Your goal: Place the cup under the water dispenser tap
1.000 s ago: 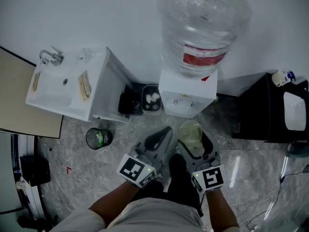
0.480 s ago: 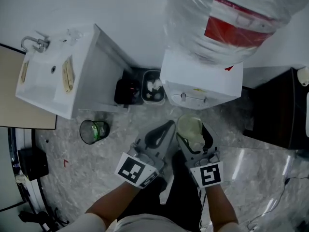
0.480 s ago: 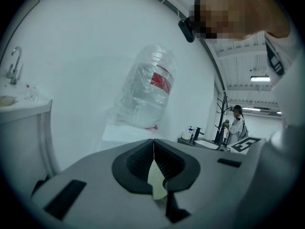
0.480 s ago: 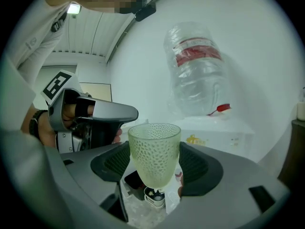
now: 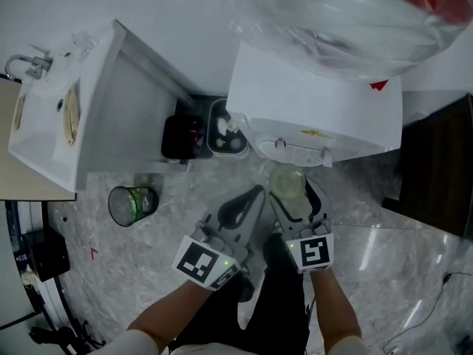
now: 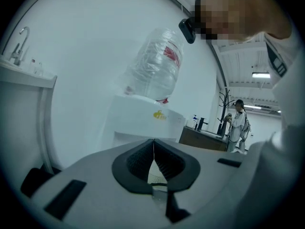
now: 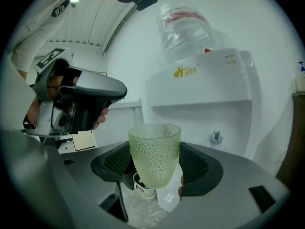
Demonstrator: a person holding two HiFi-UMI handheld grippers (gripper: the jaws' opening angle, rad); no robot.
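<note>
A pale green dimpled cup [image 7: 154, 152] stands upright between the pads of my right gripper [image 7: 155, 163], which is shut on it. In the head view the cup [image 5: 287, 186] sits just in front of the white water dispenser [image 5: 318, 113], below its tap recess [image 5: 295, 152]. In the right gripper view the dispenser [image 7: 205, 87] rises ahead with a tap [image 7: 217, 138] in its alcove to the right of the cup. My left gripper [image 5: 240, 209] hovers to the left of the cup, shut with nothing in it. A big clear bottle [image 5: 347, 13] tops the dispenser.
A white sink cabinet [image 5: 66, 117] stands at the left. A small bin with green inside [image 5: 131, 204] sits on the marble floor. A black box [image 5: 181, 137] and a tub [image 5: 225, 135] lie between cabinet and dispenser. A dark cabinet [image 5: 443, 168] is at the right.
The view has closed in on the dispenser, which now looms larger. My right gripper with the cup has come nearer to the tap recess. My left gripper stays alongside.
</note>
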